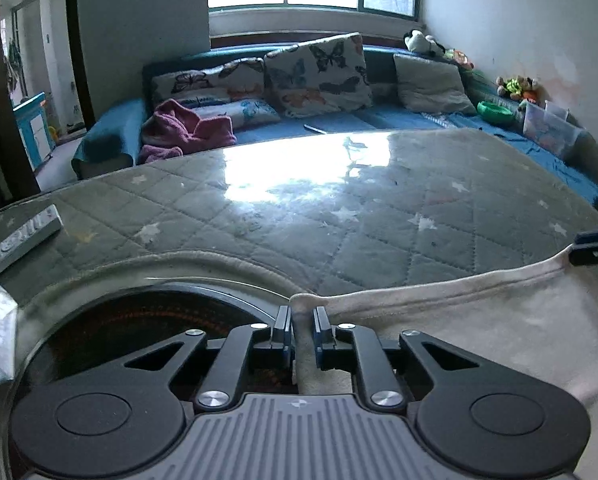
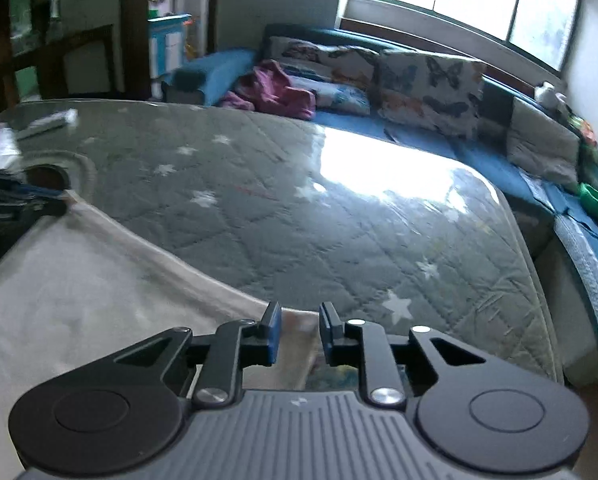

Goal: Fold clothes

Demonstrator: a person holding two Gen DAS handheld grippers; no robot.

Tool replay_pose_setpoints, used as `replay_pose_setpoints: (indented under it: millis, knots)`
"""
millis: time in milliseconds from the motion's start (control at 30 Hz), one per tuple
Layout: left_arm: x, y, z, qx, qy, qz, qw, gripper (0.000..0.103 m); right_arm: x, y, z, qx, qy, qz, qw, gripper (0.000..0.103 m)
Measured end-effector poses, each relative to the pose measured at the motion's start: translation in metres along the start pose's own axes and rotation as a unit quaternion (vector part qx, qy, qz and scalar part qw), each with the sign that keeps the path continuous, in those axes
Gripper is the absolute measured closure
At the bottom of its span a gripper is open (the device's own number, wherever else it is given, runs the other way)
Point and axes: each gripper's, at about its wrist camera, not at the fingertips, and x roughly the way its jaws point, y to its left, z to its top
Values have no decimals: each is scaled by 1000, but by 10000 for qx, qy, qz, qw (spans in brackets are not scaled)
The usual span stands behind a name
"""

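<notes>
A glass-topped tabletop [image 1: 299,200] covered by a grey quilted, star-printed cloth fills most of both views. A blue sofa [image 1: 379,120] wraps around its far side, carrying butterfly cushions [image 1: 319,76] and a crumpled pink garment [image 1: 187,128].

A cream garment [image 1: 479,328] hangs stretched between the two tools at the near edge of the tabletop, its upper hem sagging in a curve. The left tool [image 1: 303,328] has its fingers nearly together, pinching one corner of the hem. The right tool [image 2: 299,332] has a slightly wider gap, with the other corner caught between its fingers.

On the sofa's right end sit a clear plastic bin [image 1: 551,128] with colourful contents too blurred to name, and a green bowl [image 1: 495,112] whose inside cannot be seen.
</notes>
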Motion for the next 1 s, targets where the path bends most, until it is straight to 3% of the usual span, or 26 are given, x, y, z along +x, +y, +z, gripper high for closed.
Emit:
replay_pose_setpoints:
  millis: [233,367,500,667,867,1000]
  knots:
    - [-53,-17,-24,43,-125,-556,9984,89,-40,44,-26,-478,118,691,9964,73]
    - [-84,-17,-52,-113,-79,-511,9986,89,-54,73,-45,-705,196,929,9930,72]
    - [-116,-4,-79,-311,-128,-110,9994,86,-69,99,-60,-876,221,1144,9893,72]
    - [-156,30,-113,-911,-225,683,9932,72,-88,135,-79,-1156,219,1435,9826,69]
    - [-196,70,-153,-1702,-310,1698,9702,61,-111,183,-95,-1721,85,1854,9674,66]
    - [-212,90,-171,-2215,-370,2040,9529,55,-120,202,-97,-2094,-29,1923,9587,66]
